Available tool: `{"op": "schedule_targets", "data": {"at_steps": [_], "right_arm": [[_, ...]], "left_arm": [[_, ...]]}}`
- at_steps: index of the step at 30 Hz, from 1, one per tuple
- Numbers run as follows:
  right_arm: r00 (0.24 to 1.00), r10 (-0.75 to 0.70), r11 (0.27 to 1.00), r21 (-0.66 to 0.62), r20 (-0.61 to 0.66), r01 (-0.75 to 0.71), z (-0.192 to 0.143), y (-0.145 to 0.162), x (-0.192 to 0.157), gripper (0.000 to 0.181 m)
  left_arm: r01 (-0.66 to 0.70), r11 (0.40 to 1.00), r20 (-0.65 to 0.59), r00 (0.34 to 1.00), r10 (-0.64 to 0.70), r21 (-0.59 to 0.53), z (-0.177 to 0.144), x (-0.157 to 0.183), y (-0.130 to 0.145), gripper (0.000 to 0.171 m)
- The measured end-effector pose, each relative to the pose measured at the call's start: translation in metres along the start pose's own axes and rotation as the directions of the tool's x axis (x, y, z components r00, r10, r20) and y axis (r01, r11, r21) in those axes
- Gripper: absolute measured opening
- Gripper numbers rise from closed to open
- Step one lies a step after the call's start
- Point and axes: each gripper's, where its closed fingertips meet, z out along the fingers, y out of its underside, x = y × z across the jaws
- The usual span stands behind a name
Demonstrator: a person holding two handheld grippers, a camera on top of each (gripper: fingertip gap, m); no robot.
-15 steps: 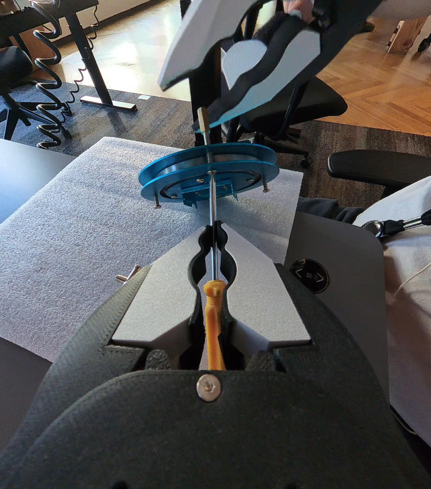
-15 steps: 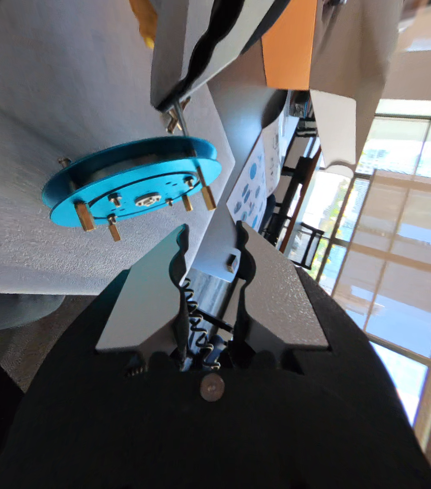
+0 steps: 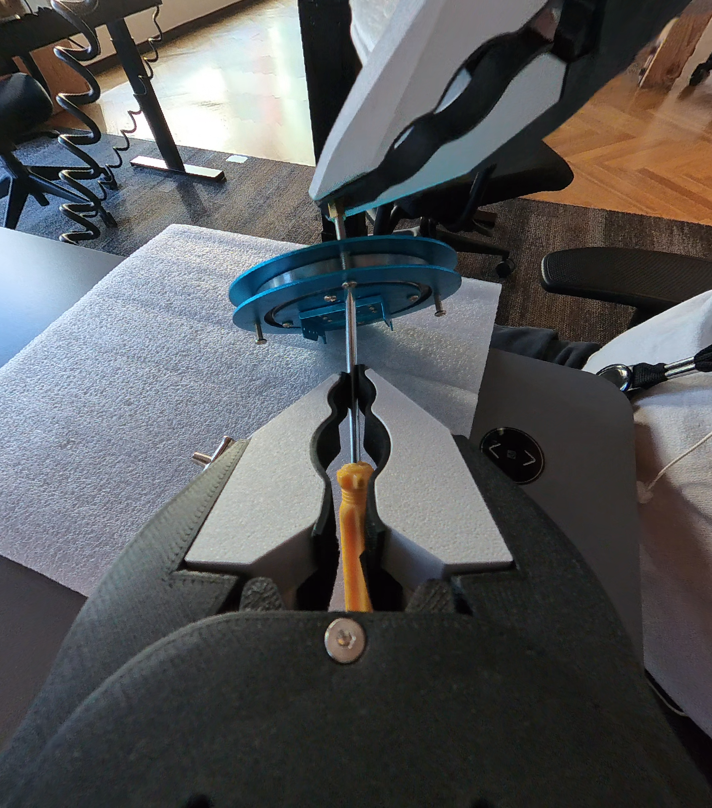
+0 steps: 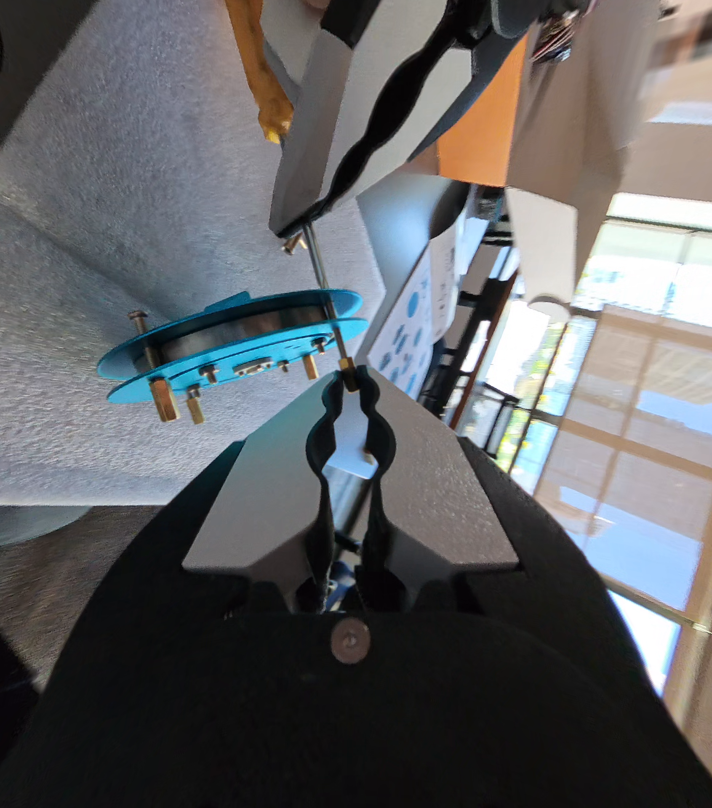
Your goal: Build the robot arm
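Left gripper (image 3: 352, 376): clenched on a screwdriver (image 3: 353, 516) with an orange handle; the steel shaft runs out between the fingers toward 12 o'clock.

Screwdriver tip: seated on a screw head at the near rim of the blue disc assembly (image 3: 345, 284), which sits at 12 o'clock from this gripper.

Right gripper (image 4: 349, 380): fingertips pinched on a small brass standoff (image 4: 349, 369) at the far end of that same screw; in its own view the disc lies at 10 o'clock.

Blue disc assembly: two blue plates stacked with a dark ring between them, held up off the white foam sheet (image 3: 104, 371) on the screw and driver line; more brass standoffs and screws stick out of its faces.

Loose hardware: a spare screw (image 3: 209, 452) lies on the foam at 9 o'clock from the left fingers.

Surroundings: a dark tabletop (image 3: 4, 297) under the foam, a round control button (image 3: 511, 454) at 3 o'clock, and a person's white garment at the right edge.

Doing it well, as I judge it: keep driver, screw and standoff in one straight line, hold the standoff from spinning, and press lightly so the tip does not slip off the head.
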Motion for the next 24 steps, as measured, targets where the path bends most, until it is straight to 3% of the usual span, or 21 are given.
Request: {"op": "schedule_targets", "data": {"at_steps": [3, 6, 11, 14, 18, 21, 24], "right_arm": [[0.983, 0.081, 0.997, -0.015, 0.163, -0.080, -0.001, 0.000, -0.002, 0.005], [0.910, 0.195, 0.980, -0.050, 0.367, -0.190, -0.002, -0.001, -0.006, 0.005], [0.615, 0.370, 0.919, -0.177, 0.696, -0.352, -0.008, -0.003, -0.013, 0.005], [0.344, 0.448, 0.862, -0.297, 0.825, -0.410, -0.013, -0.005, -0.015, 0.005], [-0.050, 0.518, 0.756, -0.485, 0.854, -0.439, -0.014, -0.007, -0.016, 0.005], [-0.364, 0.544, 0.632, -0.654, 0.756, -0.415, -0.017, -0.009, -0.015, 0.004], [-0.668, 0.517, 0.466, -0.831, 0.535, -0.304, -0.020, -0.012, -0.014, 0.005]], "left_arm": [[-0.004, 1.000, 0.000, 1.000, 0.004, -0.002, 0.000, 0.000, 0.000, 0.002], [-0.010, 1.000, 0.004, 1.000, 0.010, -0.004, 0.000, 0.000, 0.000, 0.002], [-0.014, 1.000, 0.003, 1.000, 0.014, -0.008, 0.001, 0.001, 0.000, 0.002], [-0.020, 1.000, -0.005, 1.000, 0.019, -0.008, 0.001, 0.003, 0.000, 0.002], [-0.016, 1.000, -0.005, 1.000, 0.016, -0.011, 0.002, 0.003, 0.001, 0.002], [-0.019, 1.000, -0.004, 1.000, 0.019, -0.011, 0.002, 0.003, 0.001, 0.002], [-0.020, 1.000, -0.004, 1.000, 0.020, -0.011, 0.002, 0.003, 0.001, 0.002]]}}
